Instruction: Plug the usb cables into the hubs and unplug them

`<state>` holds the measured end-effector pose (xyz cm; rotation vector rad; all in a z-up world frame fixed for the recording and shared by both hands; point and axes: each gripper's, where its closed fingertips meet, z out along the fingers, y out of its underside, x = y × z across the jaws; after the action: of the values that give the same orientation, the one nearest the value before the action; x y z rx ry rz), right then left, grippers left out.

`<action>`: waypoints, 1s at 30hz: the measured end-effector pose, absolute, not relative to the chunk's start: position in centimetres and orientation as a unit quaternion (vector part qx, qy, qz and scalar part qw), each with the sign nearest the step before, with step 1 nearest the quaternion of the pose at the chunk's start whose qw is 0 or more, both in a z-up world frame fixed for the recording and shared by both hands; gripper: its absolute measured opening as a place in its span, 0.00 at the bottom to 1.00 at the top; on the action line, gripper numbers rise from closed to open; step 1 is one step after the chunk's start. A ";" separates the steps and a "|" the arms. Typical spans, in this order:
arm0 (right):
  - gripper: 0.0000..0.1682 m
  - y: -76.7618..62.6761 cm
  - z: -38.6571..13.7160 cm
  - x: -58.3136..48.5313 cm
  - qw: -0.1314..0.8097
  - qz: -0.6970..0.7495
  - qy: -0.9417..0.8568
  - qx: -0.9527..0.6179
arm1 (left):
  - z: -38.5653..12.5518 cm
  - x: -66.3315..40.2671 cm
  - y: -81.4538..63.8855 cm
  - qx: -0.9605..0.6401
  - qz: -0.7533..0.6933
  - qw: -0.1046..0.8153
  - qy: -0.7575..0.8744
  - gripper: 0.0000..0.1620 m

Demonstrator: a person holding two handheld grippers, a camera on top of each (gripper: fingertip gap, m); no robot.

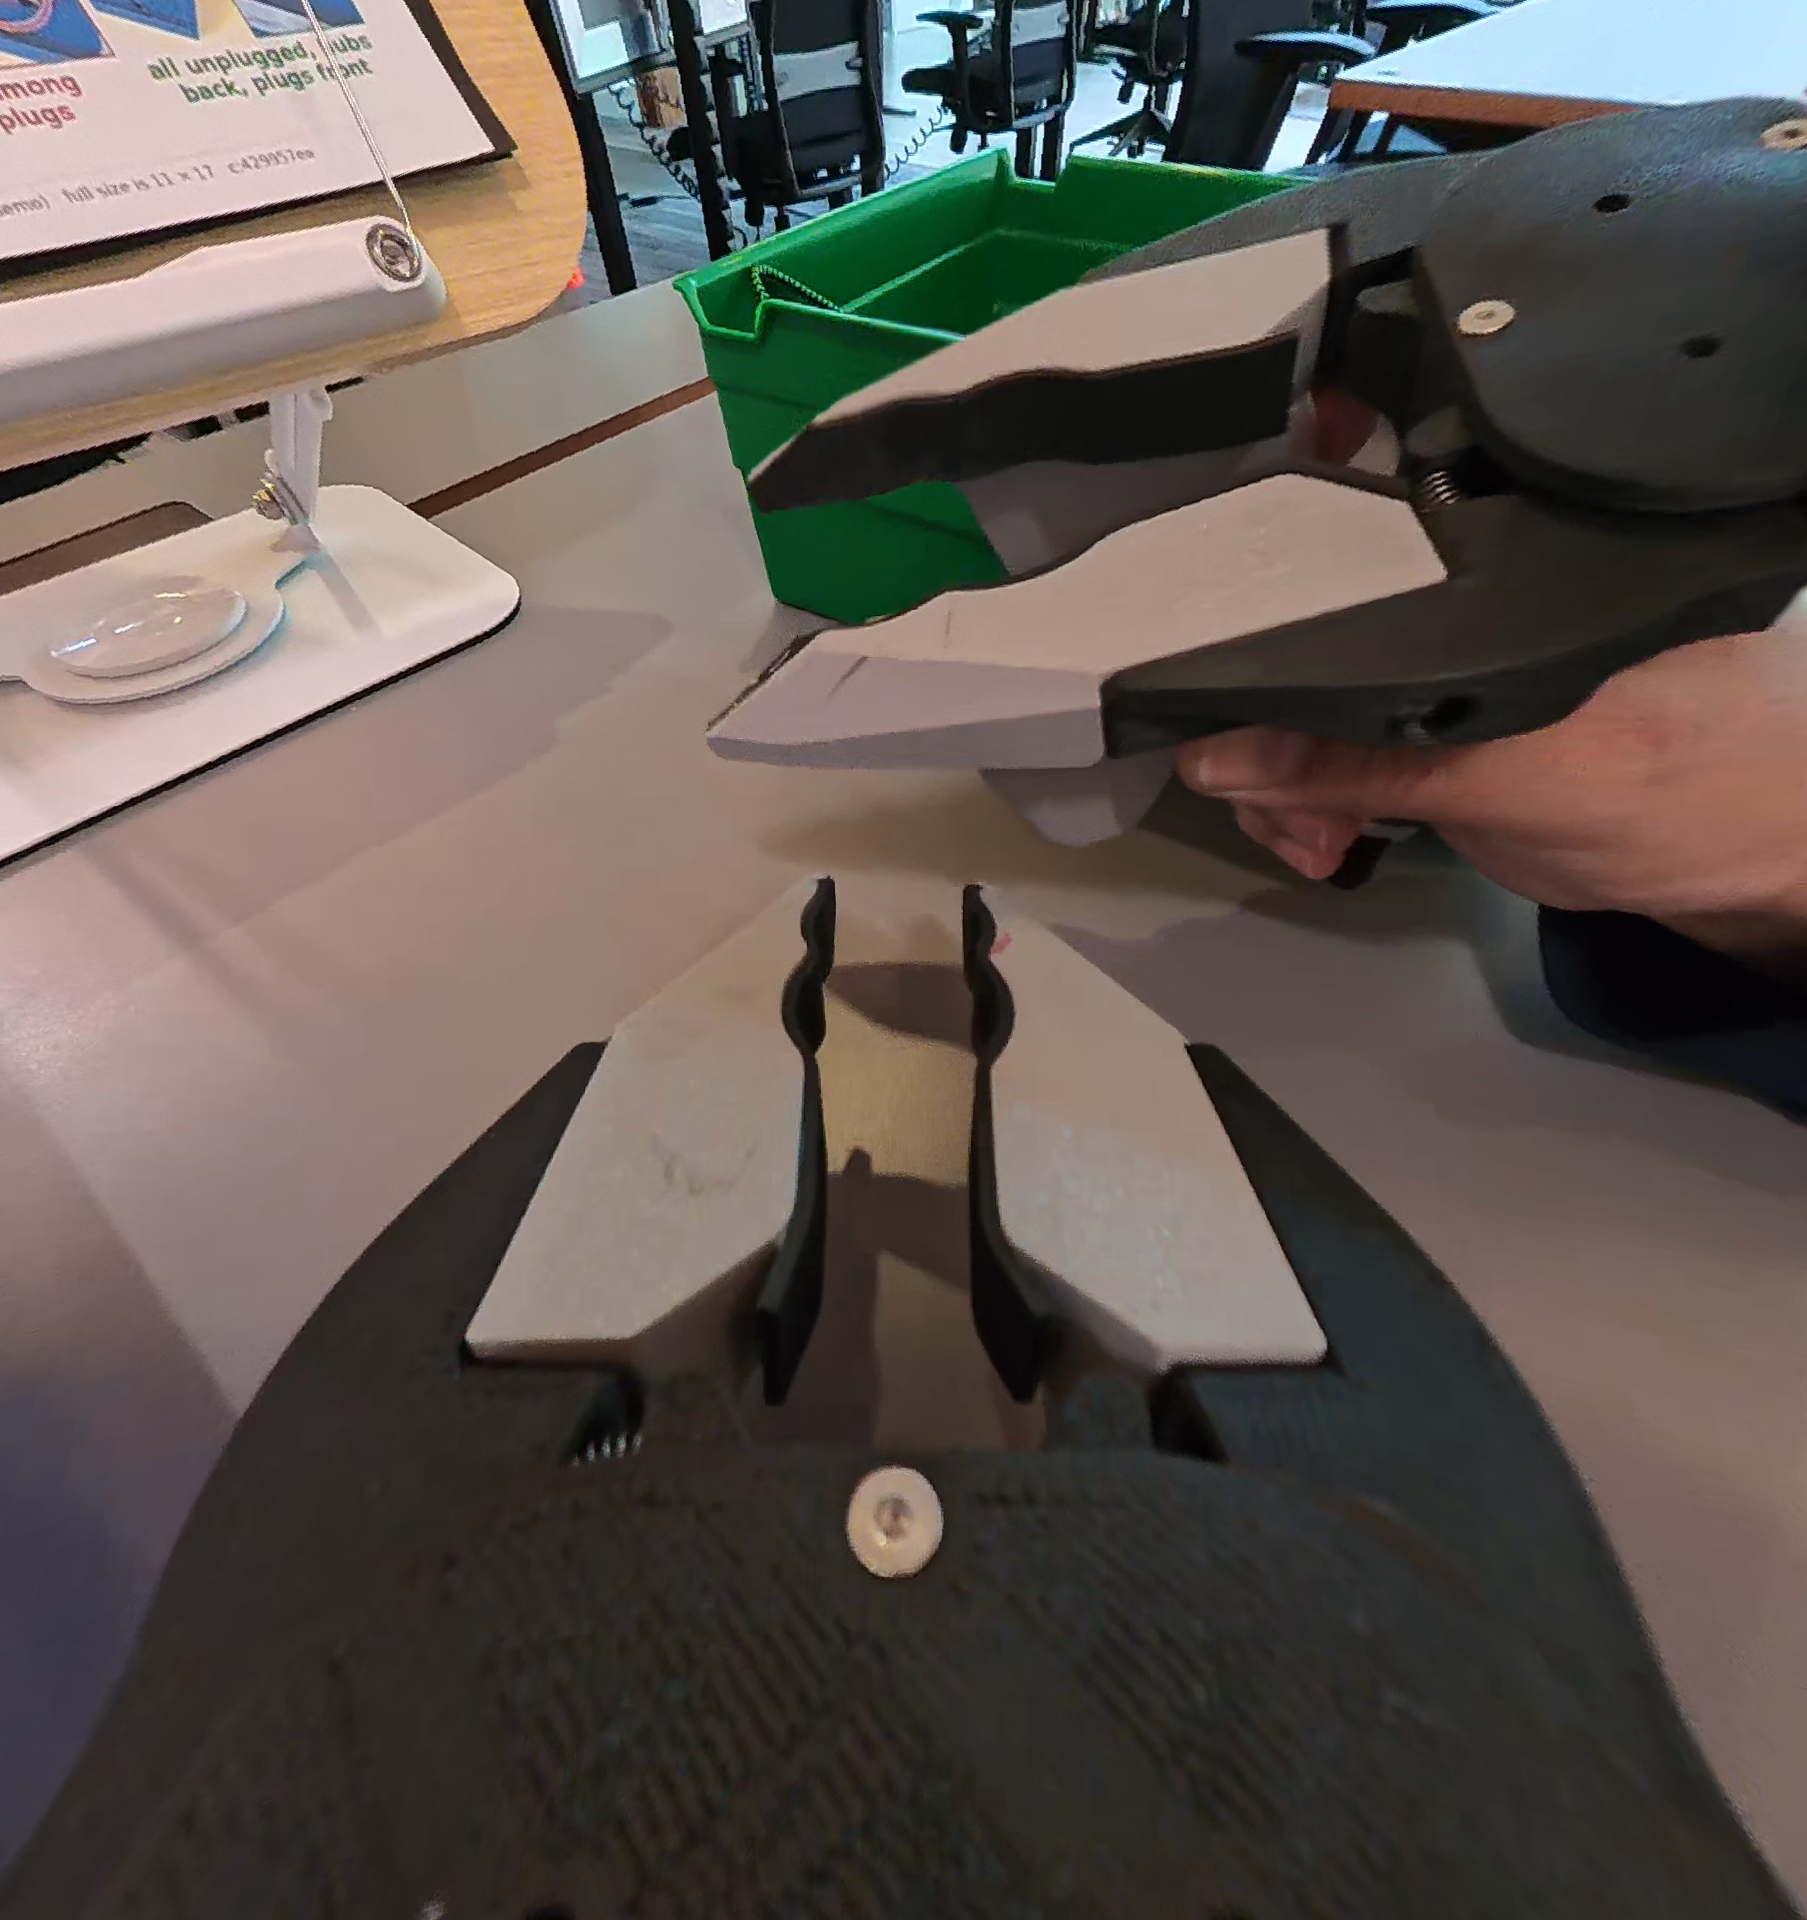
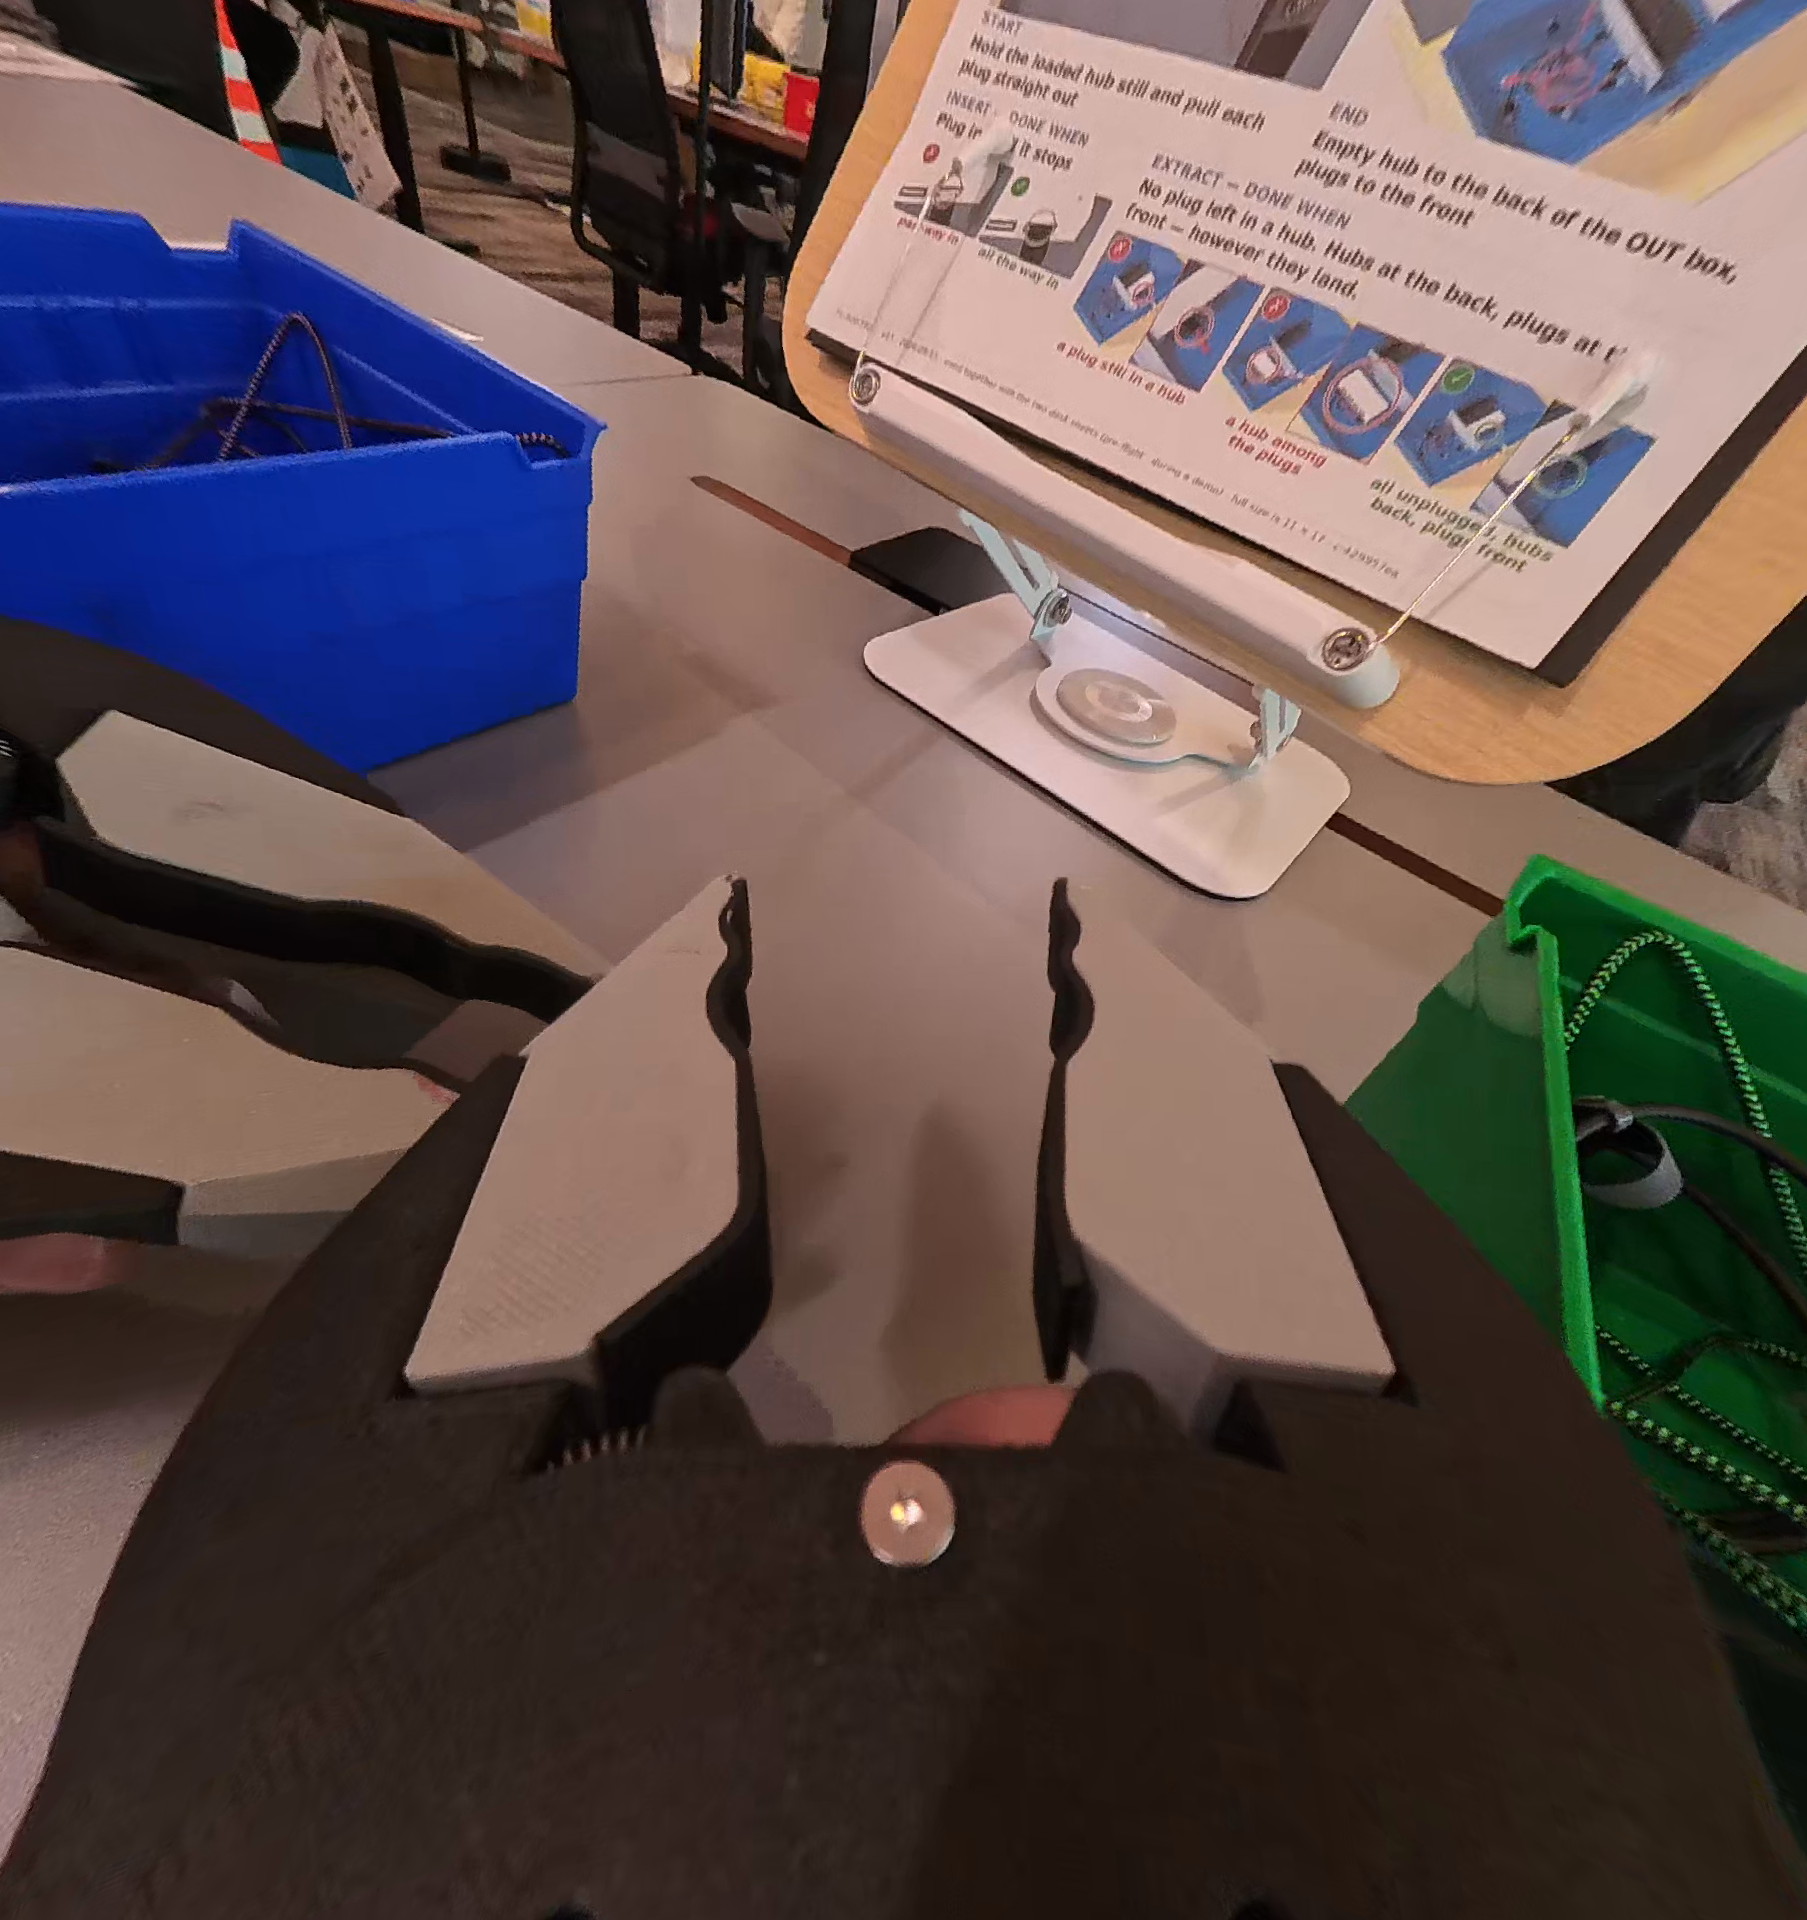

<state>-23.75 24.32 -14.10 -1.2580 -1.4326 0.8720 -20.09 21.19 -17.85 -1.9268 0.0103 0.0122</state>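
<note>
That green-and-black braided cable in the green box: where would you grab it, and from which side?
Grip the braided cable on the loop arching up near the green bin's rim, coming down from above through the open top. The walls block any sideways approach, and the raised loop stands free of the tangle below.

Left gripper [image 1: 894,894], grey fingers with black pads, parted and empty over grey worktop [image 1: 359,935]. Right gripper [image 1: 743,613], hand-held, also parted, in front of green plastic bin [image 1: 847,540]. White document stand [image 1: 255,613] at left.
</note>
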 end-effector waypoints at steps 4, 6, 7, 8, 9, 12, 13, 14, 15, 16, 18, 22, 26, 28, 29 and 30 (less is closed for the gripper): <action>0.34 24.5 -14.9 -23.7 0.490 0.352 -0.598 -0.527 | -17.8 -19.9 21.1 -0.820 0.012 0.572 0.008 0.13; 0.34 24.5 -15.1 -23.8 0.491 0.348 -0.600 -0.527 | -17.9 -19.7 21.1 -0.821 0.017 0.570 0.014 0.13; 0.34 24.5 -15.2 -23.8 0.491 0.345 -0.602 -0.527 | -17.9 -19.7 21.1 -0.822 0.020 0.570 0.016 0.13; 0.34 24.6 -15.3 -23.9 0.491 0.342 -0.603 -0.527 | -17.9 -19.7 21.2 -0.822 0.023 0.569 0.016 0.13; 0.34 24.6 -15.4 -23.9 0.491 0.341 -0.604 -0.527 | -18.0 -19.7 21.2 -0.822 0.024 0.569 0.016 0.13; 0.33 24.5 -15.5 -23.9 0.487 0.340 -0.608 -0.527 | -18.0 -19.8 21.2 -0.823 0.021 0.568 0.014 0.13; 0.33 24.5 -15.5 -23.9 0.487 0.338 -0.609 -0.527 | -18.1 -19.8 21.2 -0.824 0.019 0.567 0.013 0.13; 0.33 24.6 -15.5 -23.9 0.489 0.335 -0.609 -0.527 | -18.1 -19.8 21.2 -0.824 0.017 0.566 0.013 0.13; 0.33 24.6 -15.4 -23.9 0.490 0.335 -0.608 -0.527 | -18.0 -19.8 21.2 -0.823 0.017 0.567 0.013 0.13; 0.33 24.7 -15.4 -23.9 0.491 0.336 -0.607 -0.527 | -18.0 -19.8 21.2 -0.823 0.019 0.568 0.014 0.13; 0.33 24.9 -15.3 -23.9 0.490 0.338 -0.604 -0.529 | -18.0 -19.7 21.2 -0.822 0.019 0.568 0.016 0.13; 0.33 25.2 -15.7 -24.0 0.486 0.335 -0.603 -0.536 | -17.9 -19.6 21.1 -0.821 0.014 0.571 0.015 0.13; 0.33 25.2 -16.0 -24.0 0.475 0.343 -0.602 -0.543 | -17.6 -19.5 20.7 -0.814 0.006 0.581 0.005 0.13; 0.33 25.3 -16.1 -24.0 0.470 0.347 -0.600 -0.546 | -17.4 -19.7 20.5 -0.810 0.010 0.587 -0.004 0.13; 0.33 25.3 -16.2 -24.1 0.468 0.349 -0.600 -0.548 | -17.3 -19.7 20.3 -0.807 0.011 0.590 -0.008 0.13; 0.33 25.3 -16.2 -24.1 0.466 0.349 -0.600 -0.549 | -17.1 -19.6 20.0 -0.804 0.011 0.595 -0.012 0.13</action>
<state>-24.07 25.31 -16.22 -1.3471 -1.4725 0.8574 -19.62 19.99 -17.07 -1.8675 -0.0279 0.0250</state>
